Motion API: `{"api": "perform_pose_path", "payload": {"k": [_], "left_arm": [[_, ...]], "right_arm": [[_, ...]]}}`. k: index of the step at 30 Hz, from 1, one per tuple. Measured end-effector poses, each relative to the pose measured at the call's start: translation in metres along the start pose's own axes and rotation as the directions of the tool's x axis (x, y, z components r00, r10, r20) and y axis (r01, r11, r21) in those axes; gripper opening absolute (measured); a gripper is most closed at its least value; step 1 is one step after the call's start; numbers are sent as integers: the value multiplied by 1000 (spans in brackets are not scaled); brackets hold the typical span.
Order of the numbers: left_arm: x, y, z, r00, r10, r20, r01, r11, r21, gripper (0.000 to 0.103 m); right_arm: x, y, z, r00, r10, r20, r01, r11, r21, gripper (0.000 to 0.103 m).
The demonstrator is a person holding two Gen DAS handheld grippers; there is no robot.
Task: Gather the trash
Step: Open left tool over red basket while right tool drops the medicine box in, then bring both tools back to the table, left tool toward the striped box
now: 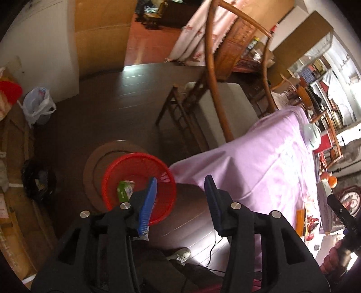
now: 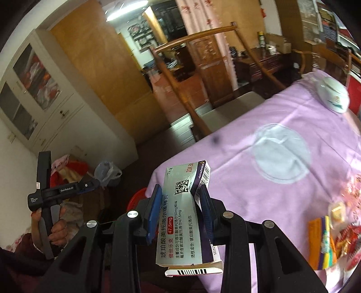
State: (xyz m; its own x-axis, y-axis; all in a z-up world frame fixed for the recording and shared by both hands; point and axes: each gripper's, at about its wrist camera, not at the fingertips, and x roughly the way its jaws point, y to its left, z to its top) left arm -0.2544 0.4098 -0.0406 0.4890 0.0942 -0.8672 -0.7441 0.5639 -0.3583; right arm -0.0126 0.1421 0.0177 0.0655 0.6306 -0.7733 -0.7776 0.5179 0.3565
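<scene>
This is a lived-in home, a dining or living room. A table under a lilac tablecloth [image 2: 282,126] has a curved-back wooden chair [image 1: 216,94] drawn up beside it, and patterned curtains [image 2: 198,20] hang beyond. A white glass-fronted cabinet [image 2: 38,94] stands by the wall, crowded bookshelves [image 1: 327,90] fill one side, and the floor is dark wood [image 1: 117,106].

A basket [image 1: 138,187] is seen on the floor just left of the table [image 1: 259,162], a carton [image 1: 125,190] lying inside it; a medicine box [image 2: 186,211] is held over the table's edge, wrappers [image 2: 334,239] scattered to its right, a chair [image 1: 216,94] set behind
</scene>
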Motion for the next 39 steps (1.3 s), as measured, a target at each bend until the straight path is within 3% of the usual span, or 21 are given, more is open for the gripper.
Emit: {"api": "perform_pose_path", "payload": {"k": [5, 11, 13, 18, 25, 31, 34, 39], "left_arm": [[-14, 26, -6, 999, 44, 18, -44, 998, -45, 50], [-33, 49, -19, 993, 115, 41, -111, 991, -78, 56], [-37, 56, -23, 990, 133, 44, -129, 988, -87, 57], [-38, 64, -21, 990, 133, 42, -127, 986, -108, 60], [-20, 36, -3, 997, 70, 30, -68, 997, -35, 62], [6, -30, 8, 1000, -1, -8, 2, 991, 135, 64], [19, -72, 9, 999, -38, -37, 46, 972, 233, 65], [42, -155, -1, 989, -100, -108, 136, 902, 410, 65]], "right_arm": [[41, 42, 9, 993, 73, -95, -82, 992, -97, 34], [88, 97, 24, 969, 156, -190, -194, 960, -202, 39], [97, 109, 30, 962, 189, -198, -228, 953, -200, 49], [89, 121, 39, 968, 189, -162, -224, 944, -240, 50], [63, 84, 37, 990, 95, -100, -111, 980, -168, 51], [17, 24, 18, 1000, -3, -4, 3, 1000, -22, 52], [-7, -7, 3, 997, -59, 42, 57, 997, 56, 53], [-62, -60, -35, 976, -185, 115, 156, 963, 222, 55]]}}
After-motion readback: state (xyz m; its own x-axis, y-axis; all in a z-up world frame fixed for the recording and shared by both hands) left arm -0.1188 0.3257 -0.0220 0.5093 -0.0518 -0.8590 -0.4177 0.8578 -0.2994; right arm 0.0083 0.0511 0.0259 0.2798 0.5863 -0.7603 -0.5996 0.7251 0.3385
